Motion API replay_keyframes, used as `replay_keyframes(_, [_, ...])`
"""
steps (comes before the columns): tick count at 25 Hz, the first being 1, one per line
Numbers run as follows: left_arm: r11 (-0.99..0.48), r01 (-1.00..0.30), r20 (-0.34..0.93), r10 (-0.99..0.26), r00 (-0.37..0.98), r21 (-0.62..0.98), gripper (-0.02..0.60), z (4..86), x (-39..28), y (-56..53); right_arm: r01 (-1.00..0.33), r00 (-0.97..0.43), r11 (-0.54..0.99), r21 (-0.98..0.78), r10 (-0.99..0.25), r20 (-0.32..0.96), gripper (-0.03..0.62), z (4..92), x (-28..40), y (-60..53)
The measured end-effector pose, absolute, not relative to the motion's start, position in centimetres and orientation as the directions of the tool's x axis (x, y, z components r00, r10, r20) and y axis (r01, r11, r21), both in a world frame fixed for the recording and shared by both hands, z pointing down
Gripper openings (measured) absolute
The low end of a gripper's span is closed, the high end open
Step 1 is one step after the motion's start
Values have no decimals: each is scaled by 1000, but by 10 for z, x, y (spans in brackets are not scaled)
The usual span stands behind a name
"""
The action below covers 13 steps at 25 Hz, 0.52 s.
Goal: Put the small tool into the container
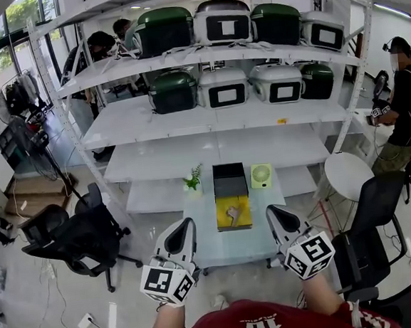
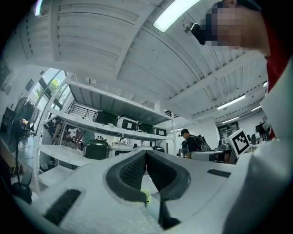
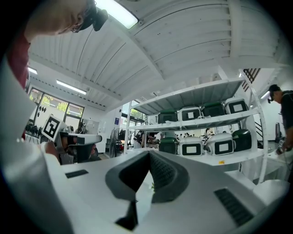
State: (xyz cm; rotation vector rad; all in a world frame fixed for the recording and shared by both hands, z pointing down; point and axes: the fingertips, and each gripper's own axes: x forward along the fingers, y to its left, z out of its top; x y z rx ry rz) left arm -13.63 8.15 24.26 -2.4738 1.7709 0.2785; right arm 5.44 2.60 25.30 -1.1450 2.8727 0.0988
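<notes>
Operating remotely, I have both claws closed and empty. The left gripper [image 2: 145, 153] has its jaws pressed tip to tip with nothing between them, and the right gripper [image 3: 149, 154] shows the same. In the head view they sit at the near corners of the table [image 1: 227, 247], left and right, both pointing forward and apart from the tool [image 1: 233, 213]. The tool lies on a yellow pad [image 1: 224, 224] at mid-table, outside the container [image 1: 230, 181], a black box just behind the pad. A plant [image 1: 194, 178] stands left of the container and a green fan [image 1: 261, 175] right of it. Behind the table are white shelves [image 1: 187, 115] holding green and white cookers [image 1: 222, 88]. A black chair [image 1: 76, 239] stands at left, and a person [image 1: 404, 106] at far right.
</notes>
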Motion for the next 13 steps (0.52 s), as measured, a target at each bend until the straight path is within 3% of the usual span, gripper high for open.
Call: replay_keyframes(13, [-329, -944, -196, -928, 316, 34, -12, 237, -138, 72, -740, -670, 672, 2, -737, -88, 3, 248, 70, 9])
